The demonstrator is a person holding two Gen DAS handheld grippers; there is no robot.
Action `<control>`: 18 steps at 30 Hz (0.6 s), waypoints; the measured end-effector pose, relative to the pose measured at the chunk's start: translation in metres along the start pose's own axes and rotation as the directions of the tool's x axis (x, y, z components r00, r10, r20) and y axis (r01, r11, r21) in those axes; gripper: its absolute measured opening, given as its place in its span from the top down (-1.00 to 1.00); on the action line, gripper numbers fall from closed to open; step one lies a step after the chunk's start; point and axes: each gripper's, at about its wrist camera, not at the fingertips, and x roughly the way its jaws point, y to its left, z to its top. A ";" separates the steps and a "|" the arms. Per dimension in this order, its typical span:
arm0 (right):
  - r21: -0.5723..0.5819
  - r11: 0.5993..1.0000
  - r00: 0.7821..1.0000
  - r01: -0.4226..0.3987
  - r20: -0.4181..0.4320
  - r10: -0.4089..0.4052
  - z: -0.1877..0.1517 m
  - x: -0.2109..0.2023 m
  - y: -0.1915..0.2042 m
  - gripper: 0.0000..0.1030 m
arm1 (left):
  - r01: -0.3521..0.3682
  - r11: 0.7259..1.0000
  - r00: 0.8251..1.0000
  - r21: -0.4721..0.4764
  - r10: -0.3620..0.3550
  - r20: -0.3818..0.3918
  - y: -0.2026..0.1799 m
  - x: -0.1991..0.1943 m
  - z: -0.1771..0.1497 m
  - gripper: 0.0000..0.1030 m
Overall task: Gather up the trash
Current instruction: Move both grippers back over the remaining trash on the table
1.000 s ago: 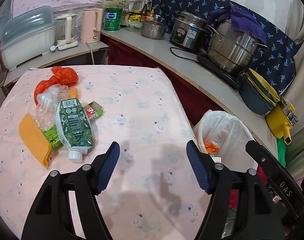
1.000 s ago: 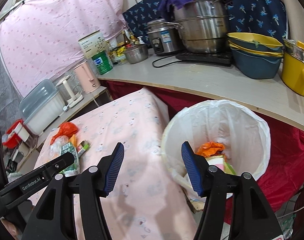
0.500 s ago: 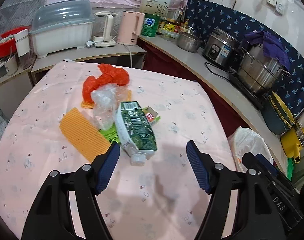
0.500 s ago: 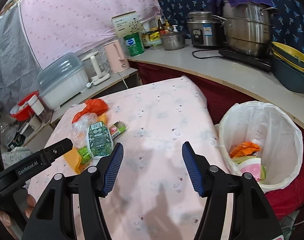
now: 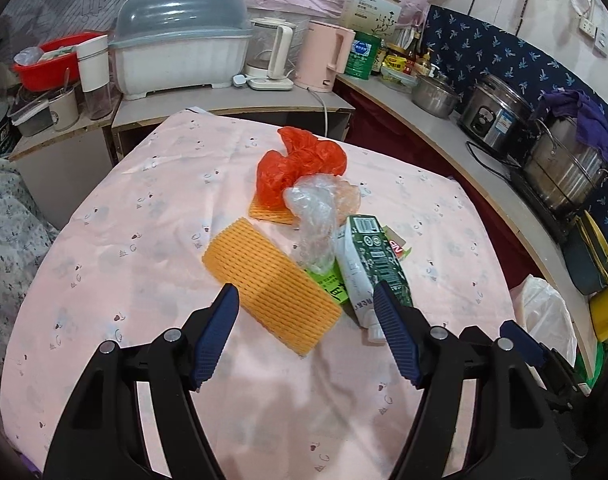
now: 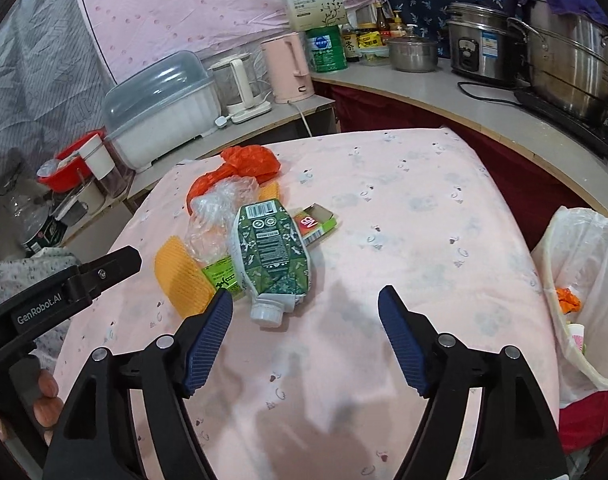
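Observation:
A pile of trash lies on the pink tablecloth [image 5: 144,280]: an orange foam net [image 5: 270,282], a crushed green carton [image 5: 373,268], a clear plastic bag [image 5: 315,216], a red plastic bag [image 5: 300,164], a small green box [image 6: 315,224] and a green wrapper [image 5: 327,286]. My left gripper [image 5: 305,308] is open, just above the near end of the foam net. My right gripper [image 6: 305,308] is open, just in front of the carton [image 6: 270,252] and its cap. The bin with a white liner [image 6: 579,292] stands at the table's right edge, holding some trash.
A counter curves behind and to the right with a pink kettle [image 5: 323,58], a dish box [image 5: 180,64], a rice cooker [image 5: 493,114], a steel pot [image 5: 563,160] and jars. Stacked bowls [image 5: 591,256] sit at the right.
Both grippers have swung left from the bin toward the trash pile and come closer to it. Both have stayed open and empty.

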 end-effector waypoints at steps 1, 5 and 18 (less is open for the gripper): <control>-0.005 1.000 1.000 -0.004 -0.008 0.004 0.001 0.006 0.003 -0.45 | -0.007 1.000 1.000 -0.005 0.007 -0.003 0.005 0.002 0.001 -0.31; -0.020 1.000 0.999 -0.014 -0.041 0.013 0.005 0.030 0.015 -0.49 | -0.036 0.999 0.999 -0.017 0.036 -0.011 0.019 0.013 0.006 -0.34; -0.023 1.000 0.991 -0.011 -0.132 0.008 0.019 0.104 0.032 -0.61 | -0.036 0.999 0.999 -0.022 0.035 -0.042 0.030 0.056 0.031 -0.41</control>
